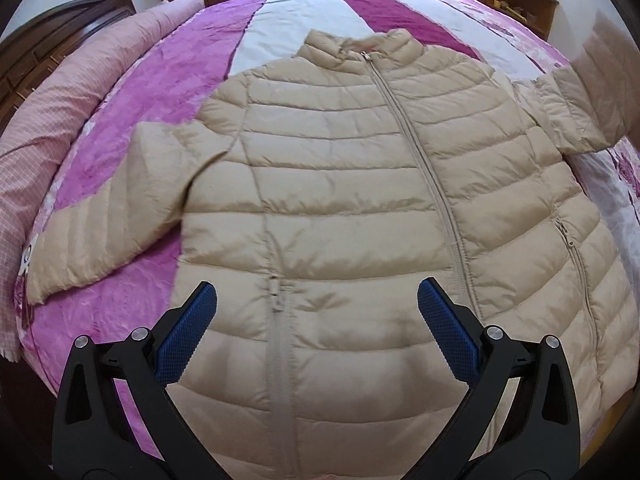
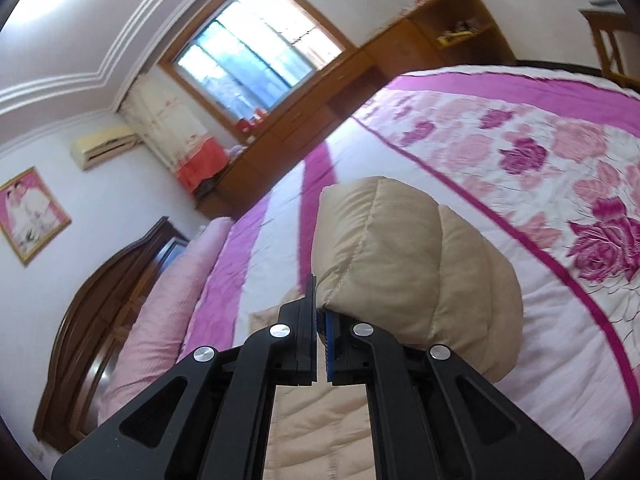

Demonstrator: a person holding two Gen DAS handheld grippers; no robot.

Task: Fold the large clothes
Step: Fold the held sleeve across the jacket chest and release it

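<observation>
- On the bed, left wrist view: beige puffer jacket (image 1: pixel 340 184) spread flat, front up, zipped, collar at the far end, hem nearest the camera.
- Beneath it: pink, magenta and white bedspread (image 1: pixel 160 80), with a rolled pink quilt (image 1: pixel 80 92) along the left edge, beside a dark wooden headboard (image 1: pixel 60 36).
- Left sleeve (image 1: pixel 104 224) flat on the bedspread, angled out to the near left.
- Right sleeve (image 1: pixel 580 104) raised off the bed at the far right, blurred.
- Left gripper (image 1: pixel 317 312) above the near hem, jaws wide apart, blue pads (image 1: pixel 186 332) bare, nothing between them.
- Right wrist view: right gripper (image 2: pixel 318 312) closed tight on the cuff end of the lifted sleeve (image 2: pixel 400 256), which bulges up and to the right of the jaws, clear of the floral bedspread (image 2: pixel 540 184).
- Far side of the room: wooden cabinets (image 2: pixel 360 92) under a window (image 2: pixel 256 52); open shelf compartment (image 2: pixel 460 20) holding small items, too blurred to identify.
- No other container visible in either view.
</observation>
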